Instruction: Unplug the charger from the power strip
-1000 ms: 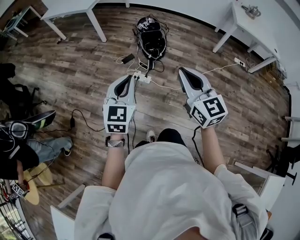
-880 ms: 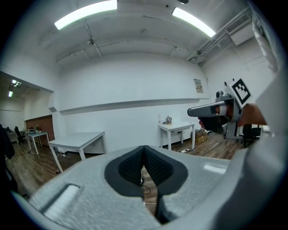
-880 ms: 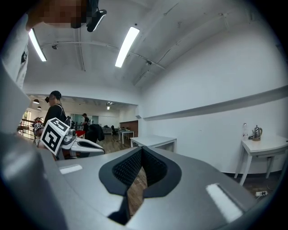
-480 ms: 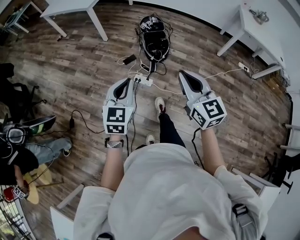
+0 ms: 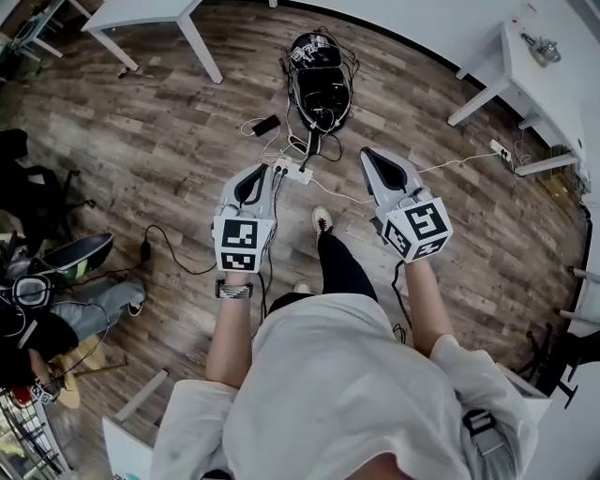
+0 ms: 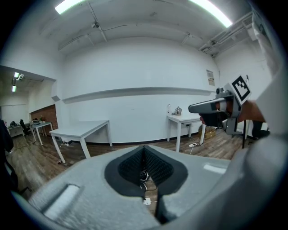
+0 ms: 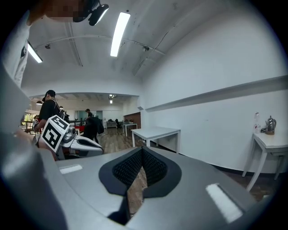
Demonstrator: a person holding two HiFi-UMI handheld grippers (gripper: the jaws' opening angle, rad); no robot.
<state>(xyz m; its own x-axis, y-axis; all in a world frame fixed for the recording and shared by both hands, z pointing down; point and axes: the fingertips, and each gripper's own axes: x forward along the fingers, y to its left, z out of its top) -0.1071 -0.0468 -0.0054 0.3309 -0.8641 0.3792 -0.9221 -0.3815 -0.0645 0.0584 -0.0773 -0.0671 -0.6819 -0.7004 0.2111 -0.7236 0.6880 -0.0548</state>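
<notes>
We have stepped closer, so the power strip [image 5: 294, 172] on the floor [image 5: 169, 141] now lies just past our left claw [image 5: 266, 172], which, like the right claw [image 5: 368, 154], is closed and empty, unplugging not yet begun.

**Lighting and Image Quality**

Illumination: bright, even, from overhead. The ceiling light strips [image 6: 74, 5] in the left gripper view and the long tube [image 7: 119, 28] in the right gripper view are blown out to white. The white wall [image 6: 135, 67] shows no hot spots. The wood floor [image 5: 141, 141] in the head view carries only soft, faint shadows.

Distortion: all views are wide-angle. Straight lines bow toward the edges, and both gripper views darken to black at the corners.

Focus: the left gripper [image 6: 144, 150] and right gripper [image 7: 141, 150] are soft in the near field. The room behind is sharper.
</notes>
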